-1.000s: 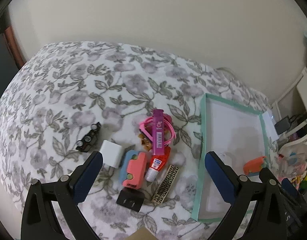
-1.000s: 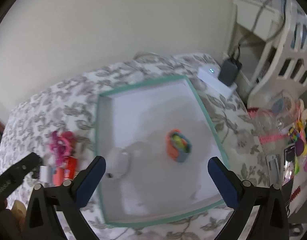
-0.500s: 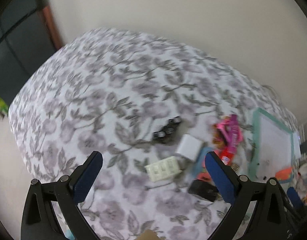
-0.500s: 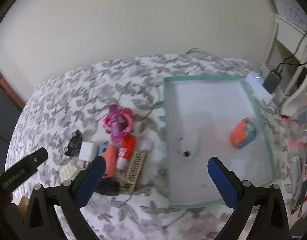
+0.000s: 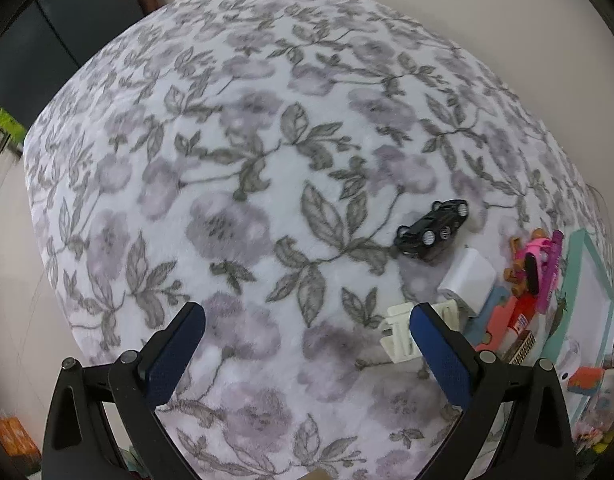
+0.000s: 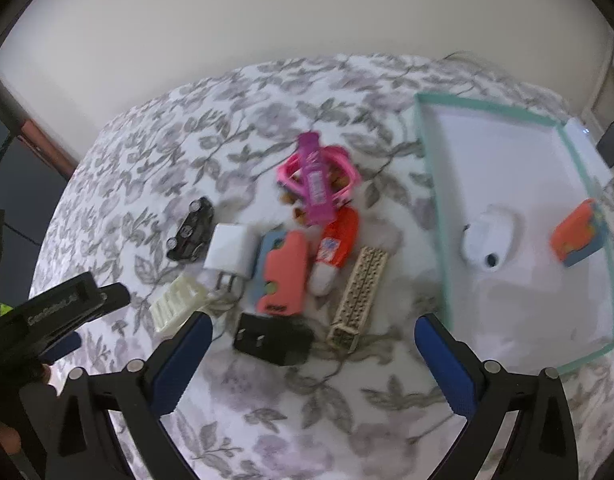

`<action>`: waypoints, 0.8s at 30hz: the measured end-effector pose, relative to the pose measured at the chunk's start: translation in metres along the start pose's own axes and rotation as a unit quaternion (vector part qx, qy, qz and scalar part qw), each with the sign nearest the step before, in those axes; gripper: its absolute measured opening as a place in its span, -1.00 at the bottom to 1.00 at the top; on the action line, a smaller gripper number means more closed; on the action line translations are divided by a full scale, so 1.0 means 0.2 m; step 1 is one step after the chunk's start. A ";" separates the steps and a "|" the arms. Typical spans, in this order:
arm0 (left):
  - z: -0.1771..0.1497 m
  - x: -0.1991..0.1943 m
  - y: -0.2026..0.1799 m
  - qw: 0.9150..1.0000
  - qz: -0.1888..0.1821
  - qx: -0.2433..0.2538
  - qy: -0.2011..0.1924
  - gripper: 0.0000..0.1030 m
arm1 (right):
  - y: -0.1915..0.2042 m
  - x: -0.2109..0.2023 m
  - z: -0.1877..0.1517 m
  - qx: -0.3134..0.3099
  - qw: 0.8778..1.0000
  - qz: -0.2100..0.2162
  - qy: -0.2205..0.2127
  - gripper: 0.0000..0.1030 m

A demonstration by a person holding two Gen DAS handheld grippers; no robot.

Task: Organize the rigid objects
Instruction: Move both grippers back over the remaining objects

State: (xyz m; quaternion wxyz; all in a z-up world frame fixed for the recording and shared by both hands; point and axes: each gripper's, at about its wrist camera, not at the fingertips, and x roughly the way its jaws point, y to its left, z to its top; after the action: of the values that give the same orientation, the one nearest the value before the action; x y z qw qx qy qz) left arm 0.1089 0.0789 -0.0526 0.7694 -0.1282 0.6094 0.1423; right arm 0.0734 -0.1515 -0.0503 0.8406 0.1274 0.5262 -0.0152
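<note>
Fingers (image 6: 445, 364) spread wide, clutter beside tray (image 6: 435, 184)

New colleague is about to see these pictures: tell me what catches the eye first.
The jumble of small things in the middle of the floral cloth draws the eye, the pink ring toy and the coral case brightest. To its right sits the teal-rimmed tray, holding an orange toy and a white gadget. Both grippers, left gripper and right gripper, hang open and empty.

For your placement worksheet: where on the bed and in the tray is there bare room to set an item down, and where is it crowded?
Free: the floral cover left of the black toy car, and the tray floor nearer than the white case. Crowded: the pile from the white charger to the patterned bar.
</note>
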 end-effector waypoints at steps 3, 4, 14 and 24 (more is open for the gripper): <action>-0.01 0.04 0.00 1.000 0.005 0.002 0.012 0.98 | 0.03 0.05 -0.02 -0.001 1.000 -0.001 0.015 0.88; -0.01 0.05 0.00 1.000 0.004 0.004 0.014 0.98 | 0.04 0.06 -0.02 -0.003 1.000 -0.003 0.019 0.87; -0.03 0.07 -0.10 0.998 -0.014 0.049 0.021 0.98 | 0.12 0.15 -0.06 -0.022 0.999 -0.001 0.038 0.51; -0.04 0.10 -0.25 0.994 -0.053 0.091 0.015 0.98 | 0.11 0.16 -0.06 -0.012 0.999 0.014 0.040 0.10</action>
State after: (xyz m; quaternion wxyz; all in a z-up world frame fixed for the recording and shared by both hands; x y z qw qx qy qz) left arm 0.1249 0.0308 -0.0734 0.7748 -0.0919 0.6240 0.0432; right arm 0.0799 -0.1241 -0.0788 0.8206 0.1257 0.5575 0.0081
